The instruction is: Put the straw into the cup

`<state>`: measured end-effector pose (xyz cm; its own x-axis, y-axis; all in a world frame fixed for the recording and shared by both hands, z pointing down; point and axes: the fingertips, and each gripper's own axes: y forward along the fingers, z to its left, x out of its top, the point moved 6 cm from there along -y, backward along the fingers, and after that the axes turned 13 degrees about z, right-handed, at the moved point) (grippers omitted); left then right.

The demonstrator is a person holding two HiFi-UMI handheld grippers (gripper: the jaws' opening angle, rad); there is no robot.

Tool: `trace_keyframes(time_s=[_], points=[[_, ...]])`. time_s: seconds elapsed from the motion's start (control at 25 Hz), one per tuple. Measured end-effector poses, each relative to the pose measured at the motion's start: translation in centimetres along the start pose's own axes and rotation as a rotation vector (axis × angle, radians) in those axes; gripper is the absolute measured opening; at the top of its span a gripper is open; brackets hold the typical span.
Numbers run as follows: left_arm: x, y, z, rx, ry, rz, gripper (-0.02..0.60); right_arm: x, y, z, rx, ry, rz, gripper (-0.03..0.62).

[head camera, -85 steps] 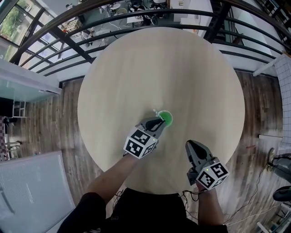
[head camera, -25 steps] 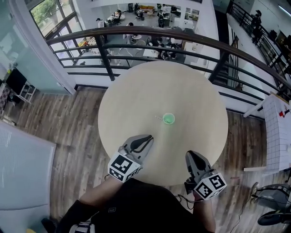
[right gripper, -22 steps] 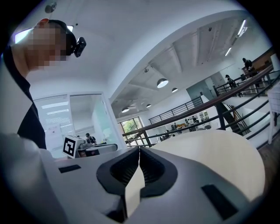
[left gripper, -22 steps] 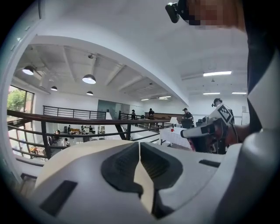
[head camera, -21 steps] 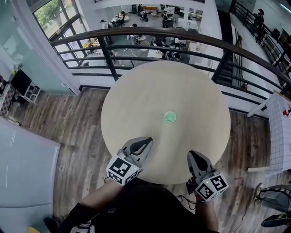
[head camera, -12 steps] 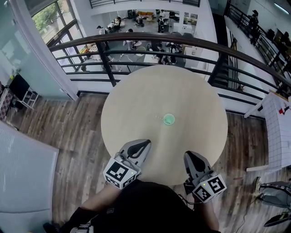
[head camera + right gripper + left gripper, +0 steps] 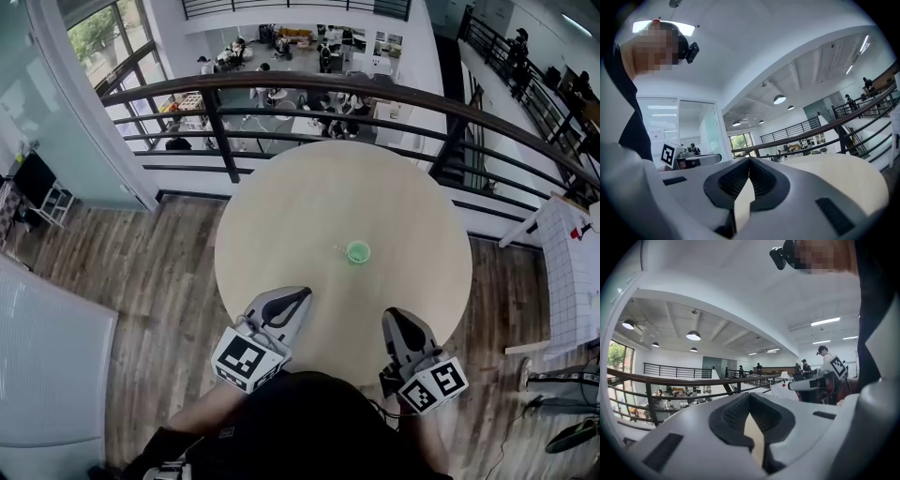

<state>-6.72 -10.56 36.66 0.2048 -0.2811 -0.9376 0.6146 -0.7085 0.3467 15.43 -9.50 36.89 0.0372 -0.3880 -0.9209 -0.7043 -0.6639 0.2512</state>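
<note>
Both pairs of jaws are closed tip to tip with nothing between them: the left gripper (image 7: 298,298) and the right gripper (image 7: 394,319) each show only a sliver of tabletop through the notch behind their pads. The green cup (image 7: 357,251) stands upright on the round table (image 7: 309,197), well ahead of both sets of jaws, to the right of the left pair's line and slightly left of the right pair's. A pale straw (image 7: 341,248) seems to lean out over the cup's left rim, though it is too small to be sure. The task looks done, so the risk is disturbance. The light cup could tip under the leaning straw's weight, or a closed gripper swinging forward could knock it over.
</note>
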Motion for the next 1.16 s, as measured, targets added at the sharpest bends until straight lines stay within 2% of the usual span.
trace_keyframes(time_s=[0.28,0.84,1.16], points=[[-0.6,-0.4,1.2,-0.011,-0.015,-0.009,0.008,-0.1,0.8,1.2,-0.010,-0.036,0.018,0.021],[-0.2,-0.1,0.3,-0.030,-0.020,-0.003,0.008,-0.1,0.0,0.7,-0.011,-0.025,0.026,0.021],[-0.9,-1.8,0.5,-0.031,-0.016,0.001,0.008,-0.6,0.0,2.5,-0.011,-0.025,0.023,0.021]])
